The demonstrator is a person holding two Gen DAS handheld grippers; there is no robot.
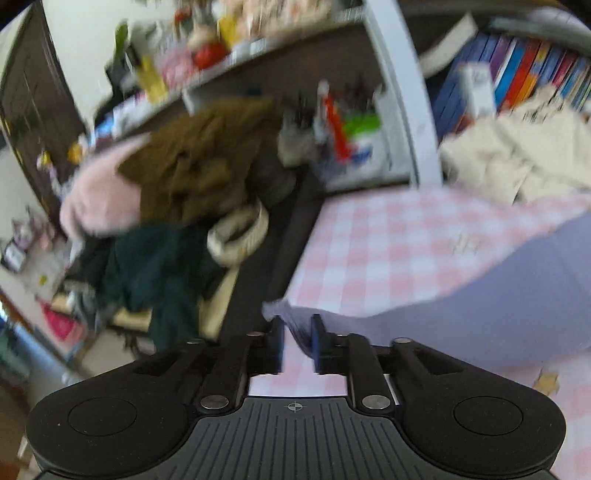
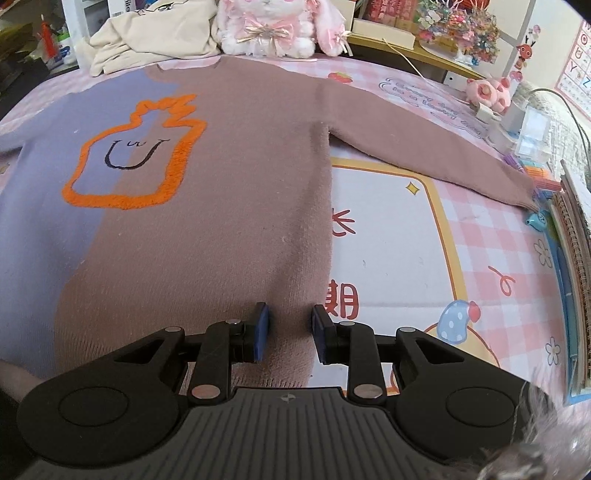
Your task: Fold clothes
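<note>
A sweater (image 2: 229, 177), half lilac and half dusty brown with an orange outlined figure (image 2: 140, 147), lies flat and face up on the pink checked table cover (image 2: 491, 254). Its brown sleeve (image 2: 424, 140) stretches out to the right. My right gripper (image 2: 290, 332) is open, its blue pads astride the brown hem without pinching it. In the blurred left wrist view my left gripper (image 1: 297, 336) is shut on the cuff of the lilac sleeve (image 1: 498, 291) and holds it above the checked cover (image 1: 388, 240).
A cream garment (image 2: 147, 33) and a pink plush rabbit (image 2: 273, 26) lie behind the sweater. Notebooks (image 2: 572, 266) and small boxes (image 2: 532, 133) line the right edge. Left of the table is a pile of dark clothes (image 1: 166, 229), shelves and books (image 1: 524, 70).
</note>
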